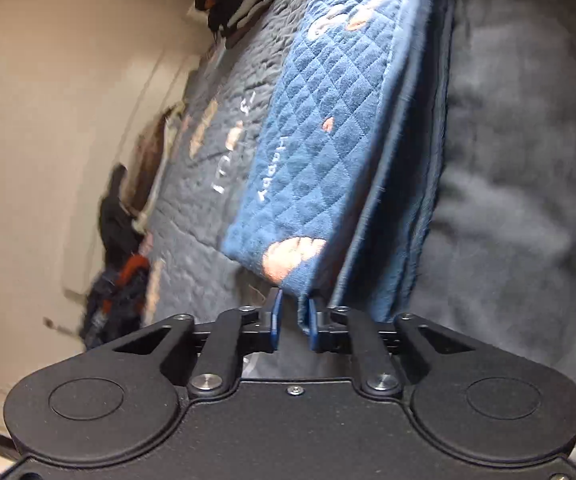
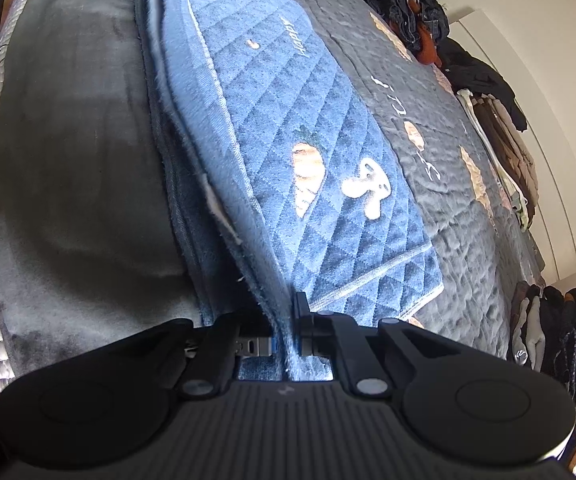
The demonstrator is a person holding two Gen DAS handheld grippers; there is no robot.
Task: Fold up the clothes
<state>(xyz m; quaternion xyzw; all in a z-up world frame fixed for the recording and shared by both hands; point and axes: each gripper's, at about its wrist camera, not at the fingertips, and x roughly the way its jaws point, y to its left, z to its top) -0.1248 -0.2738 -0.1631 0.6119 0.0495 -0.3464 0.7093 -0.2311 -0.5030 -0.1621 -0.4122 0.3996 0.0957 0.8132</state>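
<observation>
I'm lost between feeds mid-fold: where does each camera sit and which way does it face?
Left wrist: rides the left tongs, looking along the bed; shows its blue pads at the blue quilted piece's corner.
Right wrist: rides the right tongs, shut on that piece's edge, clothes pile beyond.
Shared: quilted piece, grey bedspread.
</observation>
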